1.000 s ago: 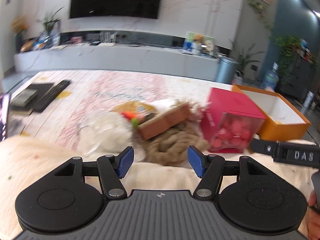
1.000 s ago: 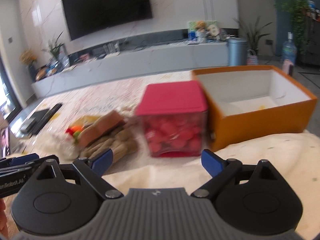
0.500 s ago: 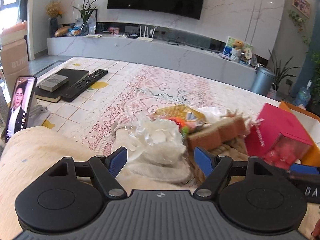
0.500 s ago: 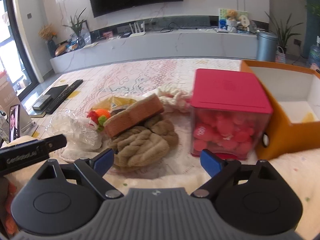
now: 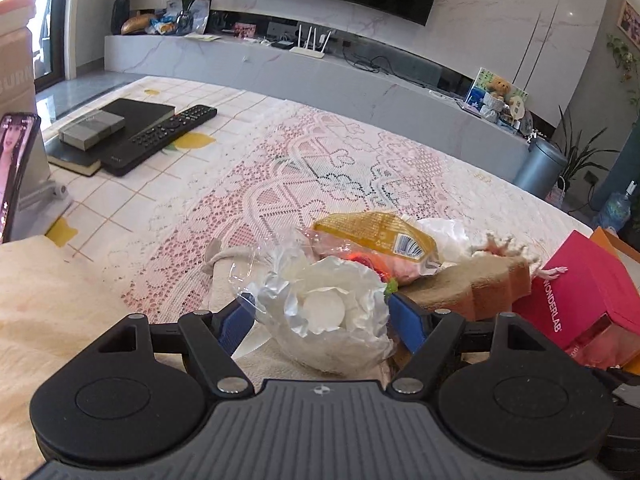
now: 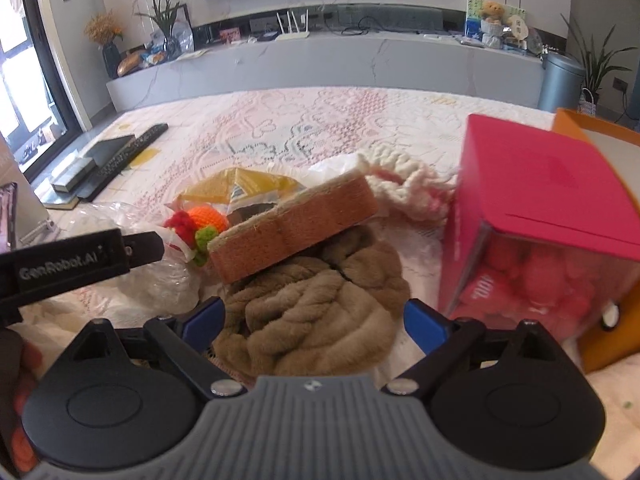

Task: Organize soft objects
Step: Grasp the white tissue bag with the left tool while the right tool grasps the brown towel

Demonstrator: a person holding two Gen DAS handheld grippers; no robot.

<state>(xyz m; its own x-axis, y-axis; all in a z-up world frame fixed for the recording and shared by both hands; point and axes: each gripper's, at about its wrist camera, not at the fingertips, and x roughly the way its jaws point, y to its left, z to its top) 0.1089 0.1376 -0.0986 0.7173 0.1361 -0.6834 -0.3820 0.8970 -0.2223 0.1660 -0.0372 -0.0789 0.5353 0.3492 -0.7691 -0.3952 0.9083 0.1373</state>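
Crinkly plastic bag (image 5: pixel 332 320), fuzzy brown plush (image 6: pixel 316 320)

Left gripper (image 5: pixel 322 322) down over the clear bag of white stuff (image 5: pixel 334 316)

Its jaws have just been narrowing and now stand apart on either side of the crinkled bag; whether the blue pads (image 5: pixel 404 320) touch it can't be told. Just behind lies a yellow packet (image 5: pixel 376 234), with a tan sponge-like block (image 5: pixel 476 284) to its right and a pink box (image 5: pixel 584 296) at the far right, all on the lace tablecloth (image 5: pixel 280 168). Far left, a remote (image 5: pixel 160 140) lies beside a dark book (image 5: pixel 132 114), and a phone (image 5: pixel 14 168) stands upright.
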